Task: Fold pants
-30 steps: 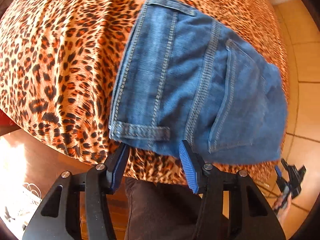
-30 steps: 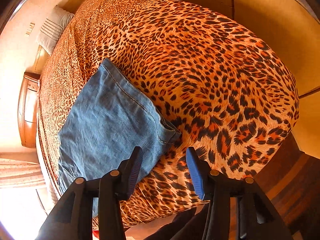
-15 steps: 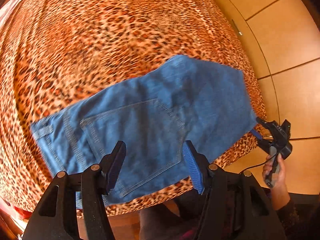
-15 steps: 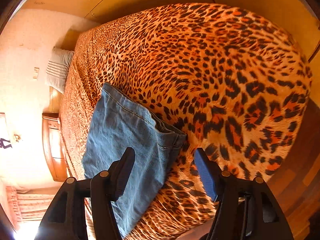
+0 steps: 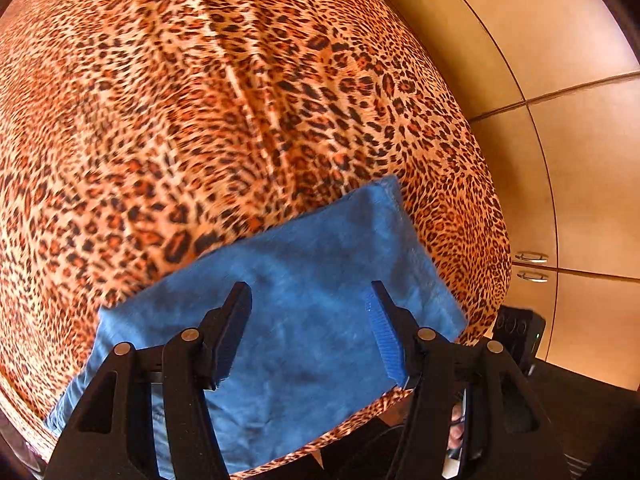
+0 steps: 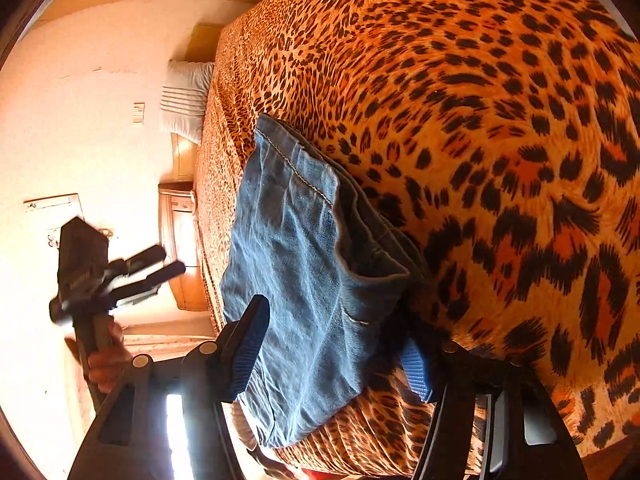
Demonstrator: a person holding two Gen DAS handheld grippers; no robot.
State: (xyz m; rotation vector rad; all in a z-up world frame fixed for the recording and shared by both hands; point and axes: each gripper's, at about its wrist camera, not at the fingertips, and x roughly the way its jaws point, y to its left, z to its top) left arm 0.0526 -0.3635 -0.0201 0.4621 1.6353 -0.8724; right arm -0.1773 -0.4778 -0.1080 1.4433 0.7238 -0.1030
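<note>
Blue jeans (image 5: 316, 280) lie folded near the front edge of a bed with a leopard-print cover (image 5: 200, 120). My left gripper (image 5: 308, 332) hovers over the plain denim, pointing steeply down, open with nothing gripped. In the right wrist view the jeans (image 6: 296, 240) end in stacked hems. My right gripper (image 6: 332, 356) is low at the bed's edge, open, straddling that end; the cloth lies between the fingers and partly hides the right fingertip. The left gripper (image 6: 174, 260) shows blurred at the left, held in a hand (image 6: 104, 360).
Wooden wardrobe doors (image 5: 580, 160) with metal handles stand to the right of the bed. A black device (image 5: 520, 332) sits by the bed's corner. A white pillow (image 6: 184, 100) and a wooden nightstand (image 6: 180, 240) are at the far end.
My left gripper swept along the jeans from the waistband and pocket to the plain leg part, rolling as it went. My right gripper sank to the hem end, its jaws wider and now straddling the cloth.
</note>
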